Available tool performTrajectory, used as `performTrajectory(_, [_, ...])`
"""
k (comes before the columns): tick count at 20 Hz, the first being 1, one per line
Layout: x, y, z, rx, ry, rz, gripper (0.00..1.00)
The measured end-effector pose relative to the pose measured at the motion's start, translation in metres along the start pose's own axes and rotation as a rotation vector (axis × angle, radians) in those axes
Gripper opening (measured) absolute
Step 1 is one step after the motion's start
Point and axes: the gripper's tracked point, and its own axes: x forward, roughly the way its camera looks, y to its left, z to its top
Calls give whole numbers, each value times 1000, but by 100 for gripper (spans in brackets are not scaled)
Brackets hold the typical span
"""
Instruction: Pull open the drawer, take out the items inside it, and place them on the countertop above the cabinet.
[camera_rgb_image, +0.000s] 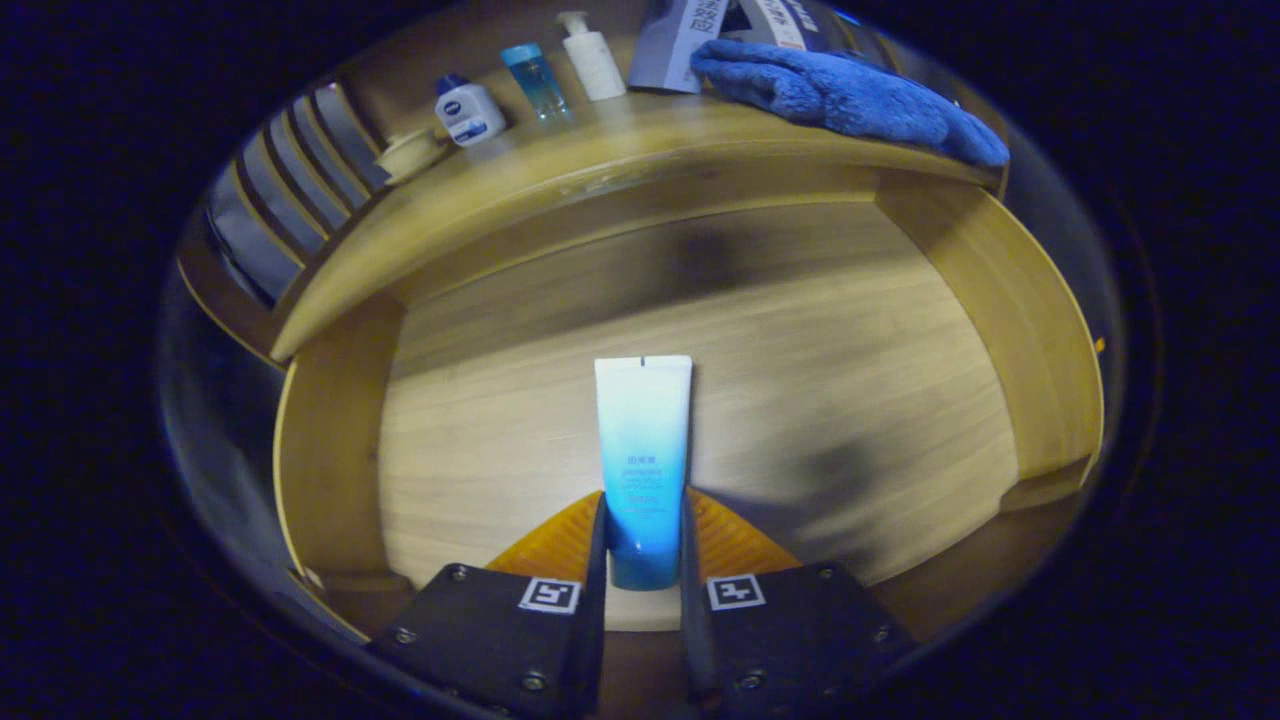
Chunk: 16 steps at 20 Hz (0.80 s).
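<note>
Gripper fingers pinch the blue-white tube at its lower end, over the open drawer. I'd lift straight, keep squeeze gentle, and clear the countertop lip before setting it beside the bottles.

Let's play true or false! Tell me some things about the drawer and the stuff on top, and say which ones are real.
1. The drawer is open. True.
2. The gripper is shut on a tube, one finger on each side. True.
3. The tube is red. False: it is white, fading to blue.
4. A blue cloth lies on the countertop. True.
5. The cloth is inside the drawer. False: it lies above, on the countertop.
6. The countertop holds just one bottle. False: a pump bottle, a small blue bottle and a white bottle with a blue cap stand there.
</note>
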Motion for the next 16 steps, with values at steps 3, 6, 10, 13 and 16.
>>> performTrajectory(3, [-24, 11, 8, 3, -91, 53, 32])
performTrajectory(6, [-53, 23, 20, 20, -200, 129, 32])
performTrajectory(10, [-96, 28, 42, -35, -372, 154, 31])
performTrajectory(13, [-134, 29, 65, -139, -515, 112, 31])
performTrajectory(16, [-171, 35, 93, -223, -660, 48, 31])
